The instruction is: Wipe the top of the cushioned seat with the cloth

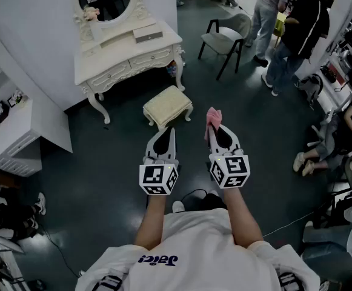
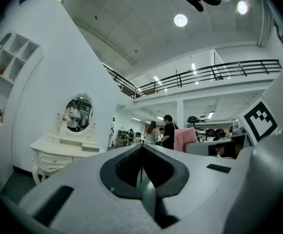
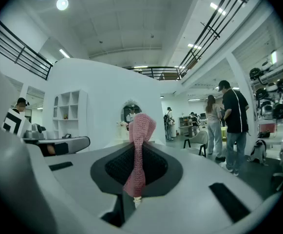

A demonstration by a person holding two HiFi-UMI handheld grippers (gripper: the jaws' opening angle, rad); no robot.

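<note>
Right gripper (image 1: 219, 131): I pinch the cloth (image 1: 213, 117).
Left gripper (image 1: 165, 133): I hold it closed, empty.
Seat (image 1: 168, 105): ten o'clock of the cloth, apart from it; I can't tell whether it is wiped.

Open dark floor (image 1: 103, 180) from the left gripper (image 1: 166, 130) and right gripper (image 1: 215, 127) forward to the cushioned seat (image 1: 168, 106), its top bare and reachable from above. Close behind the seat, closing off the far side: white dressing table (image 1: 127, 50) on curved legs, against the white wall. To the left, a white cabinet (image 1: 18, 135) narrowing the way along that wall. To the right of the seat, wide free floor up to a chair (image 1: 226, 38) and standing people (image 1: 291, 35). Farther right, a seated person (image 1: 339, 141) near the edge. No room between the right gripper's jaws: pink cloth (image 1: 212, 117) clamped there. Left jaws pressed together.
</note>
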